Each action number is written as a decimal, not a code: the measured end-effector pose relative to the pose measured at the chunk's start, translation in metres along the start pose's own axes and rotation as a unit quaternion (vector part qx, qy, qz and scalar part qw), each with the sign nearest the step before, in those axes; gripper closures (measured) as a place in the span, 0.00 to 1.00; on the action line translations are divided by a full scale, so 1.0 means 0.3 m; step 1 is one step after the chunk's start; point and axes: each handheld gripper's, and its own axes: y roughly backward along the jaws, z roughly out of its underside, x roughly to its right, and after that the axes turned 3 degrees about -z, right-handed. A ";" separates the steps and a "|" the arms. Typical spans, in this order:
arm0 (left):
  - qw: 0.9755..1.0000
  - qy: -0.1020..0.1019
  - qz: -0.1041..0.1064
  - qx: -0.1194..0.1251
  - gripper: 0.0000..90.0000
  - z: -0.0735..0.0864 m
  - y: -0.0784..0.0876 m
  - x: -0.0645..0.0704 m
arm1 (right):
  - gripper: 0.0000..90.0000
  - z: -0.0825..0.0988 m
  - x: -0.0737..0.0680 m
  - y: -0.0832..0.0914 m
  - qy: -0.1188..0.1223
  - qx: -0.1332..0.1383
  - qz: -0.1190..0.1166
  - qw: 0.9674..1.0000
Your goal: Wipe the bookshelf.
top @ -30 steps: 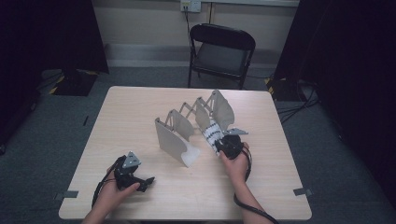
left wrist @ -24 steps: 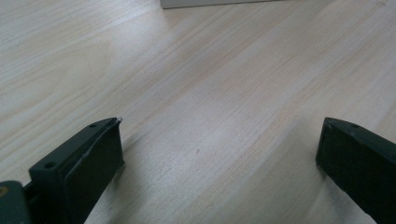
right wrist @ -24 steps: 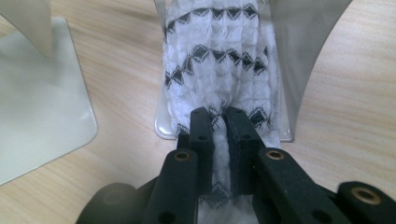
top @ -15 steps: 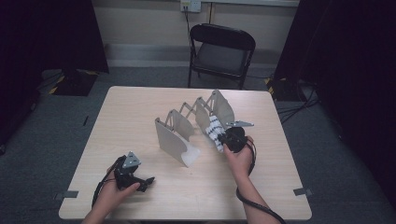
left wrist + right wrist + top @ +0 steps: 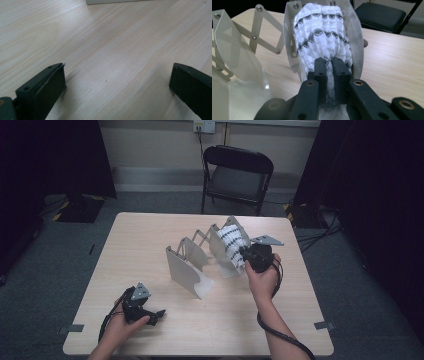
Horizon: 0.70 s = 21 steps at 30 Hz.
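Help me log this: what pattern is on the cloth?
White with black zigzag bands on the cloth, clearest in the right gripper view.

An expanding rack [image 5: 200,257] stands on the table [image 5: 150,235] near its middle, running from the centre toward the far right corner. A knitted cloth [image 5: 232,245] sits between the rack's two rearmost plates. A chair [image 5: 237,175] stands on the floor behind the table's far edge.

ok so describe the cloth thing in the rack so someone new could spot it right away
On the wooden table stands a pale folding rack of plates. The cloth sits in the slot at the end toward the chair, pinched by the right gripper. It is the one soft thing there, white with black zigzag bands.
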 end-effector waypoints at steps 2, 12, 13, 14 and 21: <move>1.000 0.000 0.000 0.000 0.00 0.000 0.000 0.000 | 0.92 -0.010 0.001 -0.002 -0.001 0.002 -0.003 1.000; 1.000 0.001 0.000 0.000 0.00 0.000 0.000 0.000 | 0.92 -0.051 -0.010 -0.044 0.030 -0.006 0.014 0.999; 1.000 0.001 0.000 0.000 0.00 0.000 0.000 0.000 | 0.92 -0.039 -0.008 -0.053 0.032 -0.012 0.017 0.999; 1.000 0.001 0.000 0.000 0.00 0.000 0.000 0.000 | 0.92 -0.025 -0.005 -0.062 0.029 -0.017 0.017 0.999; 1.000 0.000 0.000 0.000 0.00 0.000 0.000 0.000 | 0.92 0.080 0.016 -0.128 0.016 -0.050 0.019 0.998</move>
